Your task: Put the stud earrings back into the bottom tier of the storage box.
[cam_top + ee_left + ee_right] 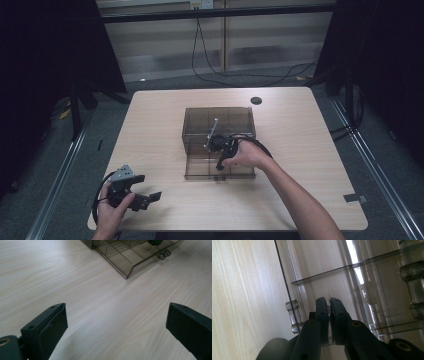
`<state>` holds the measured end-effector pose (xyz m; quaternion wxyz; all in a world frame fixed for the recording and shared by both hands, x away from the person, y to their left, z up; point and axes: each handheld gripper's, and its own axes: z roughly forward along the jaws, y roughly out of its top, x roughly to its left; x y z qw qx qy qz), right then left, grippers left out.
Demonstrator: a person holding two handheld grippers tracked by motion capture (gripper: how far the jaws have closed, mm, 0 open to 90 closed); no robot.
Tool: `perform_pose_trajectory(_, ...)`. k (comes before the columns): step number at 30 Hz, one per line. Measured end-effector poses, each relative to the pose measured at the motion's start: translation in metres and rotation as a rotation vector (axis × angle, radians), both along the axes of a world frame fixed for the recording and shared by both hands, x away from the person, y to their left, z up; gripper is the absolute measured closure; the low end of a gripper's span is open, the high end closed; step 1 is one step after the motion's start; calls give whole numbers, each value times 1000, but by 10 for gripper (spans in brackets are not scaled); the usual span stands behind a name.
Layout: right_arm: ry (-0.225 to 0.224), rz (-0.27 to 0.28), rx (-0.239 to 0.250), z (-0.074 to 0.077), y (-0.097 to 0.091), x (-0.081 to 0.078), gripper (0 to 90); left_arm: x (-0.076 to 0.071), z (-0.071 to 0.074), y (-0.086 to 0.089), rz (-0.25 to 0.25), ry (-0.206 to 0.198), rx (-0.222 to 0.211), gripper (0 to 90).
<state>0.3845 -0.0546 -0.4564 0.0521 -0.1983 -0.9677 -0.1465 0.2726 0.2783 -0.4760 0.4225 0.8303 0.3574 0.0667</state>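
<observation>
Pale wood table. Smoky clear box at centre, its drawer pulled out toward 6 o'clock, with thin dividers inside. Right gripper at the drawer front, about 5 o'clock of the box; right gripper view shows its jaws pressed nearly together on the thin clear front wall of the drawer, clear knob just at their 9 o'clock. Left gripper rests at the table's 7 o'clock corner, well apart from the box, jaws spread wide over bare wood. Black cable on the floor at 12 o'clock.
</observation>
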Motion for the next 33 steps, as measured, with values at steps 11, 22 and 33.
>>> perform_pose_trajectory(11,6,-19,10,-7,-2,1,835,0,0,0,0,-2,1,37)
perform_pose_trajectory(22,-14,-32,39,-1,-11,-3,806,0,0,0,-5,-1,3,36)
perform_pose_trajectory(33,-22,-90,98,8,-25,-7,792,0,-1,-1,-6,2,4,38)
